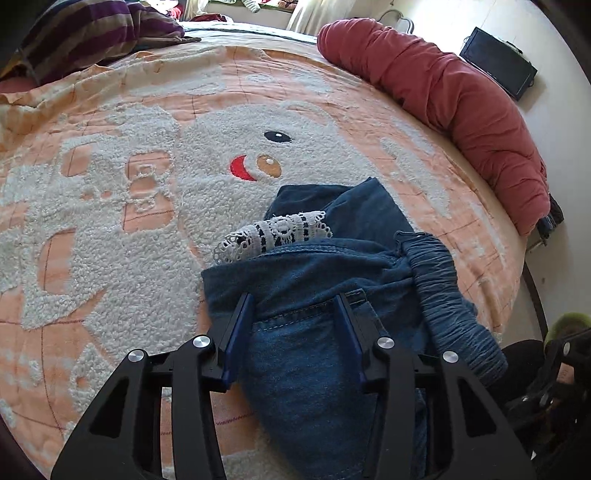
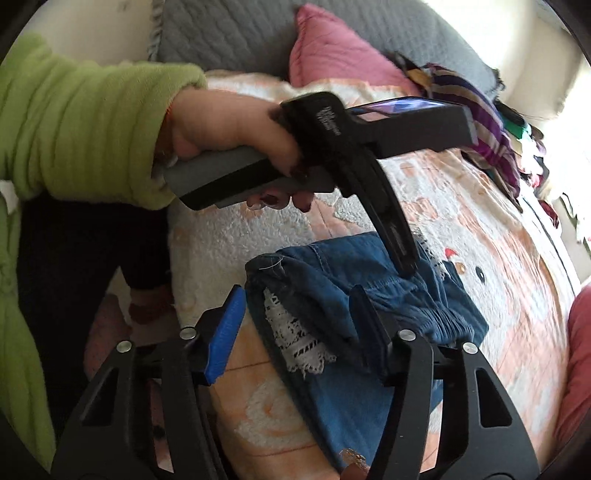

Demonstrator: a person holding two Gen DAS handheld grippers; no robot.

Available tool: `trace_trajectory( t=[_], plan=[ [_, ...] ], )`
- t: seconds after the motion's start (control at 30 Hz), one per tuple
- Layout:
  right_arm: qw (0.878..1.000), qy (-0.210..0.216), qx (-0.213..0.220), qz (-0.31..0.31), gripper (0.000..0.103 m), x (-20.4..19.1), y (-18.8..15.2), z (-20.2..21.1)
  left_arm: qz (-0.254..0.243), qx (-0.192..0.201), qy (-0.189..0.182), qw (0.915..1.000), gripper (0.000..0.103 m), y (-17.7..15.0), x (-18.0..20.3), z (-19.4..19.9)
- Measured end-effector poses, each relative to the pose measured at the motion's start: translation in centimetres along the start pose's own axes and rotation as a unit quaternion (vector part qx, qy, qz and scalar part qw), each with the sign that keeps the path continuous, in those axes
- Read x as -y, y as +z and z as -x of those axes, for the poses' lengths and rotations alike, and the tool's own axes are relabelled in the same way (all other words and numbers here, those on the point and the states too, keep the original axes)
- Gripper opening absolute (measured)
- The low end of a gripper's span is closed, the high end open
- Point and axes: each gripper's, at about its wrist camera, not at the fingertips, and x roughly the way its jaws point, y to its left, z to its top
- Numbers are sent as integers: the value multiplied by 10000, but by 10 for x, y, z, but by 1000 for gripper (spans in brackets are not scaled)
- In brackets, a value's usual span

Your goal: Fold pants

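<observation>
I have the bedspread [image 1: 110, 206], a peach cover with a fleecy white bear figure, filling most of both views, with a long red bolster [image 1: 454, 96] along its far edge and a striped blanket [image 1: 99, 33] bunched at the corner. On it, near the bed's edge, lie the denim pants [image 1: 317, 288], already doubled into a compact bundle, with the gathered elastic waistband [image 1: 443, 288] along one side and a white lace hem [image 1: 277, 232] poking out from under the top layer. I judge we are late in the fold: the bundle is small but loose, so the next move likely calls for pressing or tucking the top flap and squaring the edges. My left gripper [image 1: 295, 306] is spread wide and grips nothing, its fingers resting on or just above the top denim layer by a stitched seam. From the right wrist view I see that same tool, held in the person's hand [image 2: 229, 125], tips down on the cloth. The right gripper [image 2: 299, 306] is also spread wide with nothing in its grip, straddling the bundle's corner and the lace.
</observation>
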Motion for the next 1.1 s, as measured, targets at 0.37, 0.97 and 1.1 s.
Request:
trace_trajectory(
  t=[0.37,0.97,1.1],
  plan=[
    [9941,479,-256,934,3,-19,-17,4,18,-40,-74,10000,44,1,0,-3],
    [9964,390,-202,721,29,-22,-23,5,18,159,103,9998,58,-3,2,3],
    [9971,431,-72,631,31,-21,-22,11,3,186,120,9998,60,-3,2,5]
  ],
)
